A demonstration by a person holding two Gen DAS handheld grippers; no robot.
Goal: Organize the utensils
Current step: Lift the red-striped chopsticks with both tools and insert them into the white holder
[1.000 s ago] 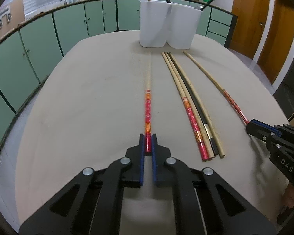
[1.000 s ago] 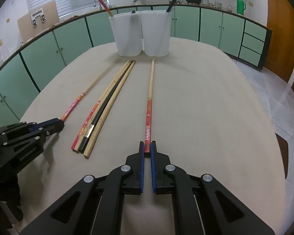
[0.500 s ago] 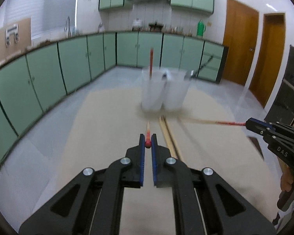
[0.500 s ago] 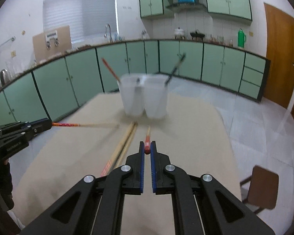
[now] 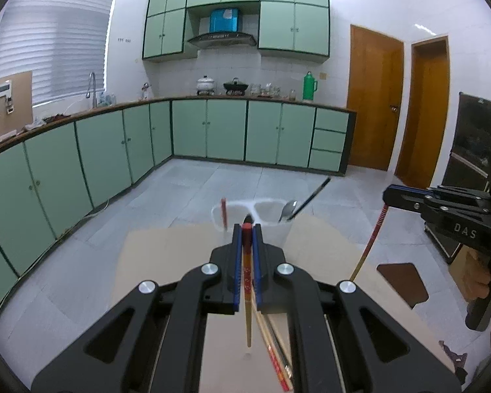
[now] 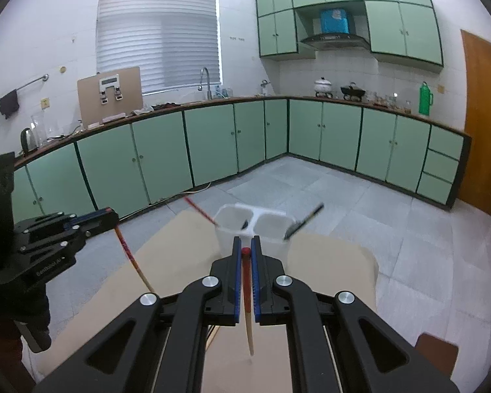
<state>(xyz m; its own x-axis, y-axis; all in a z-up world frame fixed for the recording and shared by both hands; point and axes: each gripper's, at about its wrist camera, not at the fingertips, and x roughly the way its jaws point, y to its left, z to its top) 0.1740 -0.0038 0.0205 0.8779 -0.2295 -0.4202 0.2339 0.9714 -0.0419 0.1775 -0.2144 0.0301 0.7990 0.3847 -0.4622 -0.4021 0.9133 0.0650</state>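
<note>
Left gripper (image 5: 247, 229): jaws closed on one red-topped chopstick (image 5: 247, 294), which hangs down above the table (image 5: 167, 262).
Right gripper (image 6: 245, 250): jaws closed on a second chopstick (image 6: 247, 308), hanging likewise.
Holder (image 5: 255, 208): white, two compartments, at the table's far edge, ahead of both grippers.
In holder: one red chopstick, one black chopstick, one spoon (image 5: 287, 210).
On table: about three chopsticks, partly hidden beneath the left gripper.
Open room: bare tabletop left of the holder; floor beyond every edge.
</note>
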